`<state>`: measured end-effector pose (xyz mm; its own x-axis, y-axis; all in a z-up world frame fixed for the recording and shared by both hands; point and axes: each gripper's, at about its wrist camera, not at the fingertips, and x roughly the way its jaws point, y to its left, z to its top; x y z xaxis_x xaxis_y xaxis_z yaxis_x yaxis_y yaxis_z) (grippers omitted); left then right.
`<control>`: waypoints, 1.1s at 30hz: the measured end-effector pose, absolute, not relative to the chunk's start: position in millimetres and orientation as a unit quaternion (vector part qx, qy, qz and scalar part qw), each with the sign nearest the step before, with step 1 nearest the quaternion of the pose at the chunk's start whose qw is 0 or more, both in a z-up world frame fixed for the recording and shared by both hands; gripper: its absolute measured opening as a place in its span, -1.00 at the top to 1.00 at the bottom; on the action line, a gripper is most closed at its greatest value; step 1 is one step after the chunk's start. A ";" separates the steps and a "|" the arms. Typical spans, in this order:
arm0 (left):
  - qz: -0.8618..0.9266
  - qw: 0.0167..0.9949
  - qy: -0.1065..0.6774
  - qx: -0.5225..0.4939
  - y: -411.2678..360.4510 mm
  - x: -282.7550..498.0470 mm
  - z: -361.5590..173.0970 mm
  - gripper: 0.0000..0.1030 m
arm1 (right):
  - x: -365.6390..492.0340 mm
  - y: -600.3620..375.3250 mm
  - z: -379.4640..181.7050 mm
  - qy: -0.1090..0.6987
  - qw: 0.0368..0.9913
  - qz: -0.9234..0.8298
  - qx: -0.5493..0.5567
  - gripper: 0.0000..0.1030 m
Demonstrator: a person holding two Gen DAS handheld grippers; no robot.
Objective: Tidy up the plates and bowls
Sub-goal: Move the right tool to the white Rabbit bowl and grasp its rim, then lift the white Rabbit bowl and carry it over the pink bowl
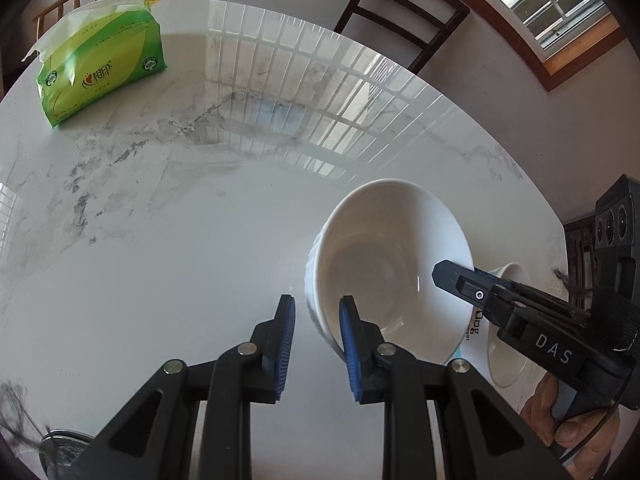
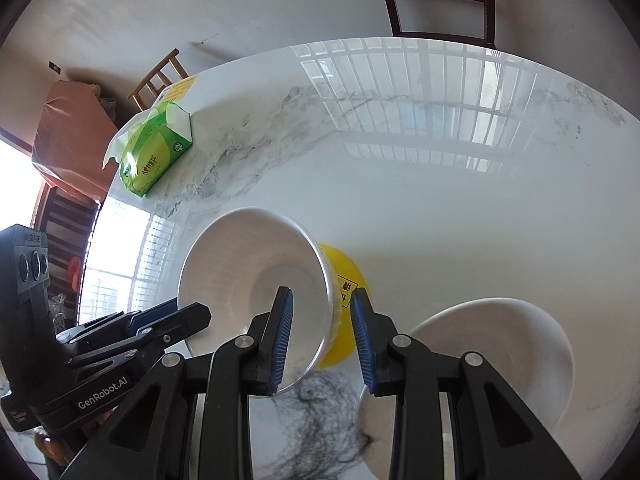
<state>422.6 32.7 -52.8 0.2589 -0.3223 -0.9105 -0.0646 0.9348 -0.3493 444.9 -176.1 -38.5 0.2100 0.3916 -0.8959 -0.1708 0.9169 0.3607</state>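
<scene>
A white ribbed bowl is held at opposite sides of its rim. My left gripper is shut on its near wall, one pad inside and one outside. The right gripper comes in from the right and clamps the far rim. In the right wrist view my right gripper straddles the bowl's wall, and the left gripper bites the rim on the left. A second white bowl stands beside it on the marble table. A yellow round thing shows from behind the held bowl.
A green tissue pack lies at the table's far left. A dark chair stands behind the far edge, with a light wooden chair further left. White printed packaging peeks from under the bowl. A hand grips the right tool.
</scene>
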 end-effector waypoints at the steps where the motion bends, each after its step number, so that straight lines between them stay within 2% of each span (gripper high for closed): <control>1: -0.088 0.776 0.602 -0.165 33.0 422.1 -54.1 0.64 | 445.5 -175.0 -41.2 0.603 0.772 0.178 0.089 0.50; 3: -0.072 0.782 0.599 -0.156 31.6 420.1 -52.6 0.70 | 445.2 -174.2 -45.1 0.607 0.773 0.168 0.078 0.80; 4: -0.064 0.785 0.599 -0.146 29.5 418.8 -51.9 0.71 | 444.4 -173.2 -46.0 0.604 0.776 0.166 0.074 0.82; 10: -0.057 0.782 0.602 -0.149 32.0 403.6 -44.4 0.75 | 437.3 -167.3 -37.5 0.593 0.784 0.175 0.056 0.82; 19: -0.065 0.794 0.587 -0.145 34.6 339.8 7.9 0.74 | 396.3 -178.1 -10.1 0.591 0.775 0.203 0.093 0.80; 33: -0.108 0.805 0.569 -0.128 13.4 220.1 76.8 0.73 | 272.6 -205.1 79.2 0.556 0.793 0.236 0.085 0.76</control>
